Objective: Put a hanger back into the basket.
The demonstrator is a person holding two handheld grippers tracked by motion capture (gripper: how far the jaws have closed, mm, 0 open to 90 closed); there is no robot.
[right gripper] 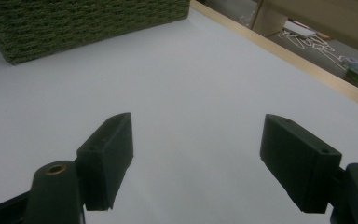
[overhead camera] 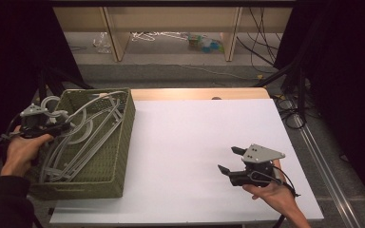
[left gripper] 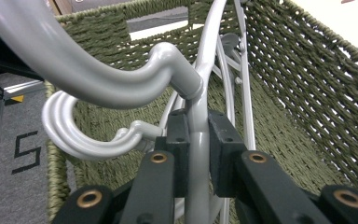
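1. Lying in the green woven basket (overhead camera: 119, 142) at the left of the tabletop (overhead camera: 195, 142), the grey plastic hangers (overhead camera: 83, 137) form a loose pile, their curved hooks toward the basket's far left corner.
2. One hanger (left gripper: 198, 140) is pinched at its neck, just below the hook, between the fingers of the left gripper (left gripper: 199, 140); in the left gripper view the smooth round bar runs upright between the two black pads, which press on it from both sides.
3. The basket has coarse braided walls and a flat woven floor; a second hook (left gripper: 74, 135) curls just beside the held one.
4. The tabletop is a smooth white sheet with a pale wooden edge (overhead camera: 199, 93) at its far side.
5. The right gripper (overhead camera: 228, 161) rests over the near right part of the sheet, well apart from the basket; its fingers (right gripper: 107, 154) stand wide with nothing between them.
6. Beyond the tabletop are a grey floor, wooden shelf legs (overhead camera: 116, 42), black cables (overhead camera: 261, 42) and some clutter (overhead camera: 204, 43).
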